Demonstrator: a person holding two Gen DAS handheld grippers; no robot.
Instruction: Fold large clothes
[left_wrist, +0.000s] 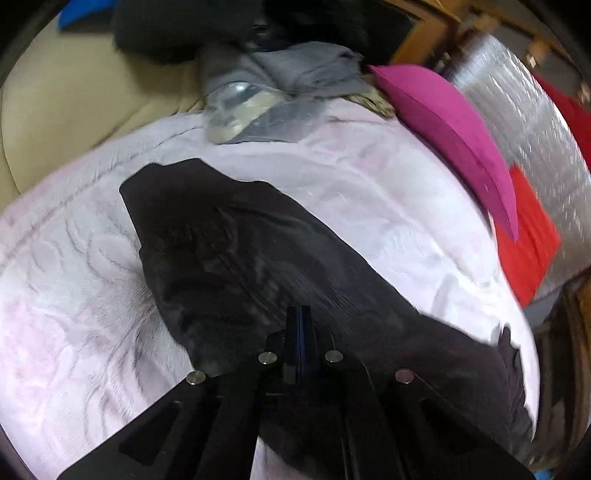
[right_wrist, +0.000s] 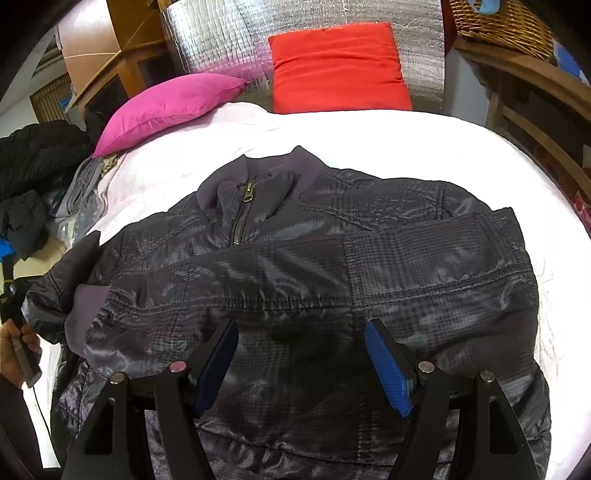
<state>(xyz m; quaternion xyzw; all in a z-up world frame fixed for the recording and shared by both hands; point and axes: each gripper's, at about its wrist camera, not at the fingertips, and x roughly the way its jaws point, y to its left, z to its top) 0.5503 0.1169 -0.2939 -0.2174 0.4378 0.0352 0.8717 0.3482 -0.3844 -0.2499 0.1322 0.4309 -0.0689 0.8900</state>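
Dark quilted nylon is filling most of both views, so I'm using the jacket (right_wrist: 295, 280) as the landmark for everything. It's lying zip-up on the bed (right_wrist: 424, 140), collar at the far end, hem toward the cameras. One sleeve is already lying folded across the chest.

Nearest the right camera, the right claw (right_wrist: 301, 350) is hovering just over the lower front of the jacket, blue pads standing wide apart and holding nothing. The fabric is sitting directly under the gap.

The left claw (left_wrist: 300, 325) is pinched completely shut at the jacket's left edge, pointing steeply down. It's sitting right on the dark fabric where the other sleeve (left_wrist: 229, 236) runs away from it on a diagonal up-left. I can't tell for sure whether cloth is actually caught between the pads or they've just closed on top of it. The picture is pretty blurry there.

My read: the next fold depends on that loose sleeve. Its long axis is stretching outward from the body on the left, so the left claw is the closer one by far. The right is better placed for the hem.

Beyond the collar, a magenta pillow (right_wrist: 166, 107) and a red pillow (right_wrist: 338, 66) are leaning against a silvery panel (right_wrist: 221, 33). More dark clothes (right_wrist: 37, 155) are piled well off to the jacket's left.
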